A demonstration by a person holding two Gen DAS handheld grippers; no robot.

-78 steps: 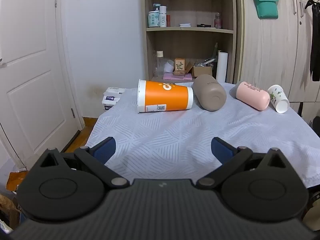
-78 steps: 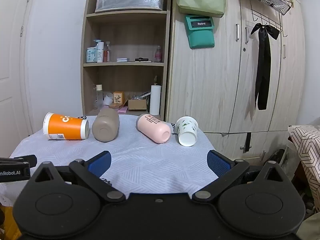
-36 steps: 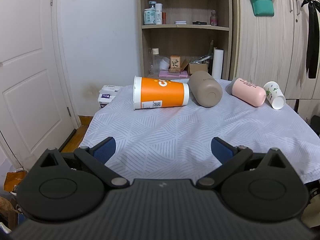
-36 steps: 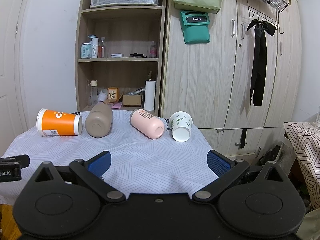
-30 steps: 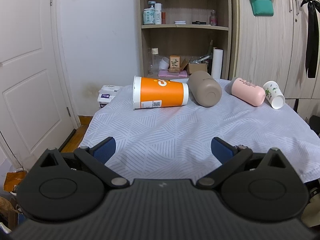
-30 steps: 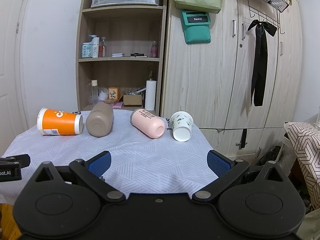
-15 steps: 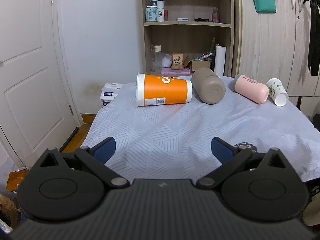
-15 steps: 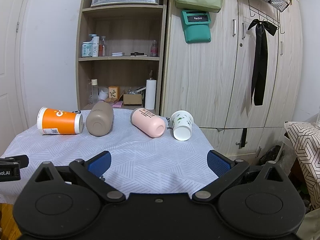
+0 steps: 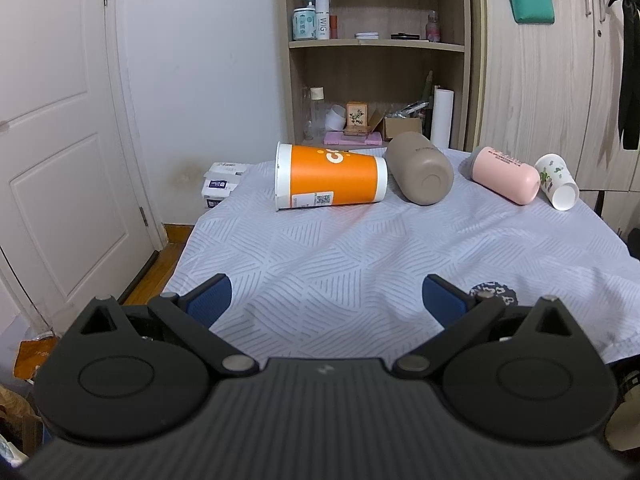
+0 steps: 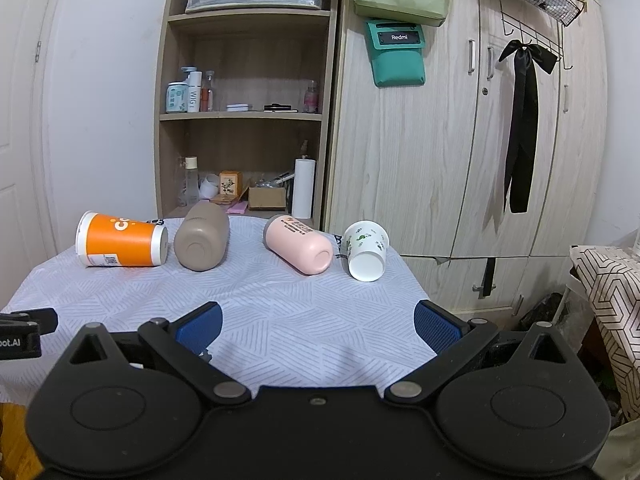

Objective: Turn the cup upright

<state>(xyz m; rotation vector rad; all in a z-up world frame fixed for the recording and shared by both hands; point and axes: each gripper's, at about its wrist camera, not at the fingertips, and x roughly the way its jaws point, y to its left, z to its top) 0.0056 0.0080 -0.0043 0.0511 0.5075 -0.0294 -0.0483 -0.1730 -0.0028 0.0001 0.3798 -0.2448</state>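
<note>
Cups (image 9: 332, 176) lying sideways on table (image 9: 360, 256), left tongs (image 9: 326, 298) wide, right tongs (image 10: 318, 322) wide

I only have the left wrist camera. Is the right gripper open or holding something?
Observer: The right gripper is open, its fingers wide apart with nothing between them.
Operator: Which cup is it facing?
Observer: The pink cup lies roughly straight ahead of it, on its side.
Operator: Anything off the table's right side?
Observer: A geometric patterned fabric sits there, beside the wardrobe.
</note>
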